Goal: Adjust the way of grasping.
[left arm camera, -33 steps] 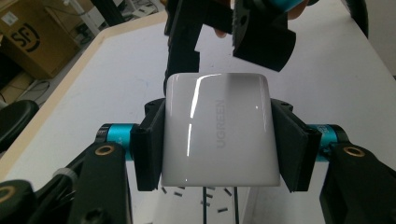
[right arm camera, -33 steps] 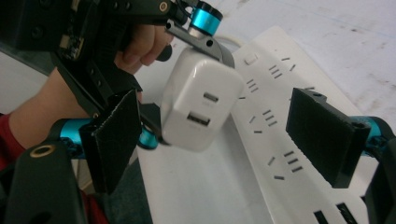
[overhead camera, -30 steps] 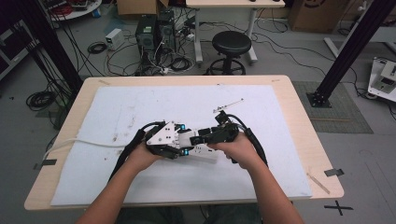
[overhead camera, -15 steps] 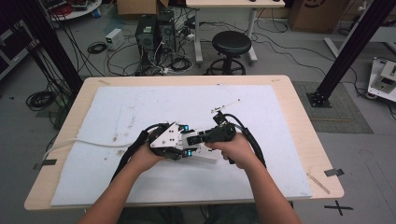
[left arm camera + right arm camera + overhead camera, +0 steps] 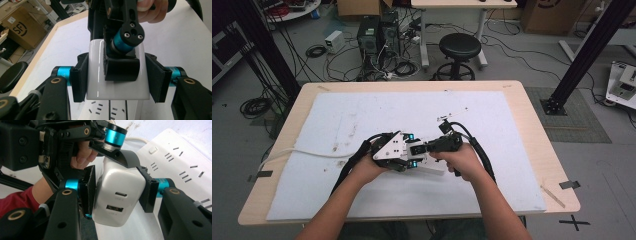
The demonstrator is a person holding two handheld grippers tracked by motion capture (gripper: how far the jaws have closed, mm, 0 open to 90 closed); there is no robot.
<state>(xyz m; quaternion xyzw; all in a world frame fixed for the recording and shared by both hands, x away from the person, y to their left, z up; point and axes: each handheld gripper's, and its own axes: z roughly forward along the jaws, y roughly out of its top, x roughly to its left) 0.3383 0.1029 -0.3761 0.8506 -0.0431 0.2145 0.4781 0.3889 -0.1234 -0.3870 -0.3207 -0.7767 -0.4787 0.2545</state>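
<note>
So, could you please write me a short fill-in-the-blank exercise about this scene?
1. The white rectangular plastic charger block has ____ ports on its end face.
2. The left gripper is ____ on the charger block.
3. The round black stool stands on the ____ beyond the wooden table.
Missing words: two; shut; floor.

Table (image 5: 532, 125): light wood top, rounded corners, covered by a white mat (image 5: 377, 115) marked with dark smudges.
Floor (image 5: 522, 65): grey, strewn with black cables at 11 and 12 o'clock.
Stool (image 5: 460, 47): round black seat, beyond the table at 12 o'clock.
Computer towers (image 5: 379, 35): two dark cases at 11 o'clock.
Second desk (image 5: 452, 4): white legs, just behind the stool.
Cardboard boxes (image 5: 357, 6): along the far edge.
Black frame posts (image 5: 592, 47): slanted, at 2 o'clock; another at 10 o'clock.
</note>
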